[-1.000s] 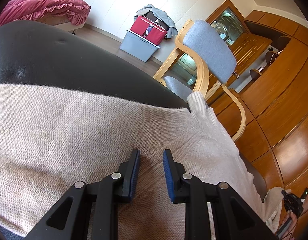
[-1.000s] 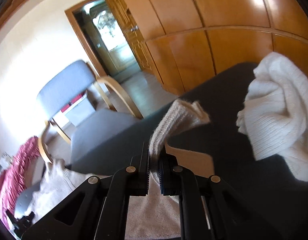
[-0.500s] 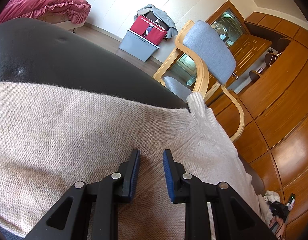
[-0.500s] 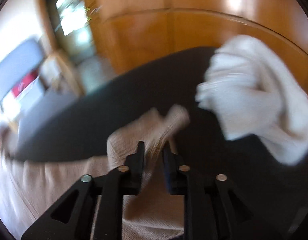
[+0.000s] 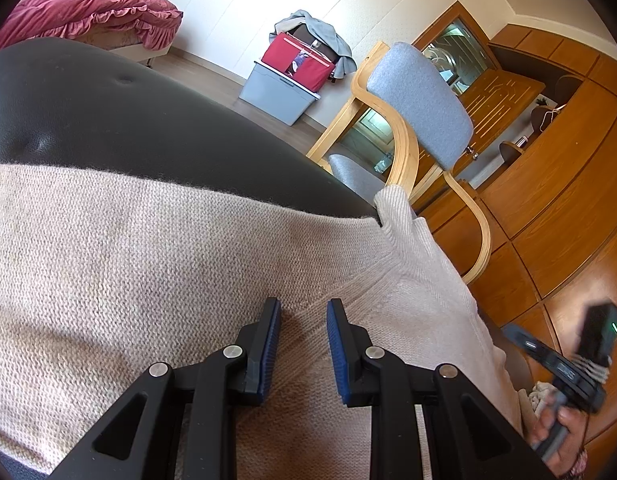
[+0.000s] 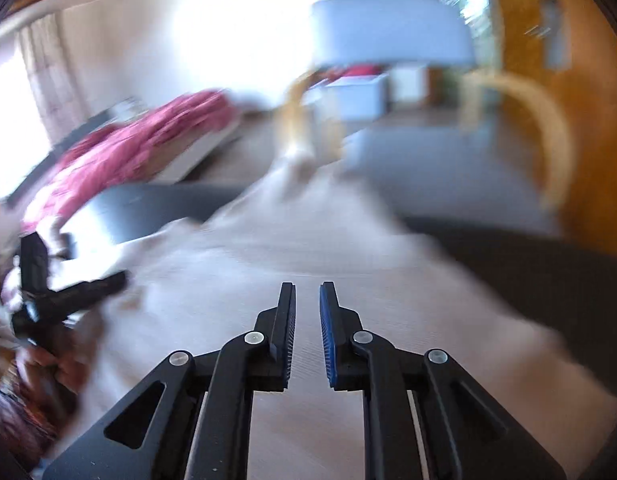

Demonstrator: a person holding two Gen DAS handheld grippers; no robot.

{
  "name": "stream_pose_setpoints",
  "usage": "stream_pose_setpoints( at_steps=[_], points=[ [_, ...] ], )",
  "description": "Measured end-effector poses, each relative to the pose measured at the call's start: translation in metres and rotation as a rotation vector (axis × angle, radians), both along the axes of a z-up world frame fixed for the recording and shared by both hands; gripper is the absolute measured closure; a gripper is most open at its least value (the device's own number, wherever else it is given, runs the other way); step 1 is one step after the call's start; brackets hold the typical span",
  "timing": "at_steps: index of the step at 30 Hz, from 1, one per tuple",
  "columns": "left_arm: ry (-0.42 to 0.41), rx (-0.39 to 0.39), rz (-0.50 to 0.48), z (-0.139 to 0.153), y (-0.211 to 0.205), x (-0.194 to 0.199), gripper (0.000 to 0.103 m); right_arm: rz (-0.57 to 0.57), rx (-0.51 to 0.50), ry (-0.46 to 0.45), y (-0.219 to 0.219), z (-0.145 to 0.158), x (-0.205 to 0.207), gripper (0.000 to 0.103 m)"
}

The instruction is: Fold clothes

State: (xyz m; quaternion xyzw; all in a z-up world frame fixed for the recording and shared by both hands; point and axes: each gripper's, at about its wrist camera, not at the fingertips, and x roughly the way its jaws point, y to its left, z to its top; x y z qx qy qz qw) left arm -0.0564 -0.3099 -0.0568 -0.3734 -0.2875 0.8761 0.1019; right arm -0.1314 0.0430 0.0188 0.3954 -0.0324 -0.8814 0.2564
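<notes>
A beige knit sweater lies spread over a black leather cushion, with its ribbed collar at the far edge. My left gripper rests open on the sweater's body beside a seam, with nothing between its blue pads. In the blurred right wrist view the same sweater fills the middle. My right gripper hovers over it, slightly open and empty. A hand holds that gripper at the sweater's right side in the left wrist view.
A grey chair with a bent wooden frame stands just beyond the cushion. Wooden cabinets line the right. A red bag on a grey box and a bed with red bedding sit by the far wall.
My right gripper let go of the sleeve cuff and swung left over the sweater's body. The white garment left its view. The left gripper stayed put.
</notes>
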Motion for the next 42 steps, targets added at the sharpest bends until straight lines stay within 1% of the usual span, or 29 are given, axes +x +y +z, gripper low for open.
stream_pose_setpoints(
  at_steps=[2,4,5,6,7,8,9,13,14,15,17,18,20,22,23,25,26,28,29,30,31,32,33,34,36,37,40,41,42],
  points=[
    [0.001,0.006,0.000,-0.001,-0.001,0.000,0.080,0.077,-0.057,-0.074,-0.029,-0.017,-0.022,0.089],
    [0.002,0.012,0.000,-0.001,-0.002,0.000,0.080,0.111,-0.073,-0.112,-0.047,-0.032,-0.034,0.089],
    [0.003,0.015,0.000,-0.001,-0.003,0.000,0.080,0.109,-0.079,-0.126,-0.052,-0.039,-0.043,0.089],
    [0.003,0.017,0.002,-0.002,-0.003,0.001,0.080,0.106,-0.085,-0.141,-0.056,-0.045,-0.051,0.094],
    [0.004,0.019,0.006,-0.002,-0.004,0.003,0.080,0.101,-0.098,-0.154,-0.059,-0.051,-0.059,0.097],
    [0.004,0.021,0.009,-0.002,-0.004,0.004,0.080,0.079,-0.141,-0.154,-0.051,-0.054,-0.064,0.098],
    [0.004,0.021,0.013,-0.002,-0.005,0.005,0.080,0.049,-0.164,-0.154,-0.043,-0.055,-0.065,0.103],
    [-0.007,0.004,0.026,-0.001,-0.003,0.008,0.080,-0.062,-0.238,-0.145,-0.013,-0.056,-0.063,0.102],
    [-0.029,-0.037,0.029,0.003,0.002,0.005,0.080,-0.057,-0.238,-0.123,-0.010,-0.052,-0.059,0.098],
    [-0.057,-0.091,0.032,0.009,0.008,0.001,0.081,-0.052,-0.238,-0.102,-0.006,-0.047,-0.056,0.097],
    [-0.097,-0.212,0.059,0.032,0.030,-0.013,0.080,-0.065,-0.242,-0.064,0.000,-0.040,-0.054,0.097],
    [-0.088,-0.227,0.063,0.044,0.040,-0.021,0.080,-0.079,-0.247,-0.046,0.003,-0.037,-0.055,0.097],
    [-0.041,-0.182,0.033,0.063,0.063,-0.045,0.077,-0.098,-0.251,-0.034,0.007,-0.035,-0.057,0.097],
    [-0.032,-0.170,-0.043,0.065,0.093,-0.080,0.077,-0.109,-0.251,-0.036,0.009,-0.037,-0.060,0.097],
    [-0.054,-0.165,-0.074,0.058,0.104,-0.094,0.077,-0.114,-0.251,-0.037,0.011,-0.037,-0.062,0.097],
    [-0.159,-0.108,-0.110,0.027,0.117,-0.119,0.077,-0.125,-0.251,-0.040,0.014,-0.039,-0.065,0.097],
    [-0.165,-0.076,-0.113,0.018,0.118,-0.125,0.080,-0.131,-0.251,-0.041,0.015,-0.040,-0.066,0.097],
    [-0.060,-0.052,-0.095,0.014,0.110,-0.121,0.081,-0.140,-0.252,-0.051,0.018,-0.042,-0.070,0.097],
    [-0.023,-0.053,-0.107,0.010,0.105,-0.119,0.082,-0.138,-0.261,-0.086,0.021,-0.047,-0.075,0.097],
    [-0.009,-0.011,-0.111,0.007,0.096,-0.120,0.082,-0.152,-0.269,-0.086,0.026,-0.047,-0.075,0.097],
    [-0.010,0.054,-0.109,0.003,0.085,-0.122,0.082,-0.165,-0.277,-0.086,0.030,-0.047,-0.075,0.097],
    [-0.009,0.088,-0.090,0.001,0.076,-0.124,0.084,-0.179,-0.285,-0.086,0.034,-0.047,-0.076,0.097],
    [-0.011,0.109,-0.049,-0.002,0.067,-0.125,0.090,-0.193,-0.293,-0.086,0.038,-0.047,-0.076,0.099],
    [-0.010,0.122,-0.016,-0.003,0.061,-0.124,0.091,-0.207,-0.301,-0.086,0.042,-0.047,-0.077,0.101],
    [-0.007,0.121,0.007,-0.003,0.059,-0.123,0.091,-0.234,-0.317,-0.086,0.050,-0.046,-0.077,0.101],
    [-0.007,0.113,0.010,-0.002,0.060,-0.124,0.091,-0.248,-0.325,-0.086,0.055,-0.046,-0.078,0.098],
    [0.000,0.075,0.024,0.003,0.066,-0.122,0.089,-0.289,-0.350,-0.085,0.067,-0.046,-0.079,0.097],
    [0.017,0.062,0.033,0.007,0.068,-0.119,0.080,-0.303,-0.358,-0.085,0.071,-0.046,-0.079,0.097],
    [0.040,0.057,0.039,0.010,0.071,-0.115,0.077,-0.316,-0.366,-0.085,0.075,-0.046,-0.080,0.097]
  ],
)
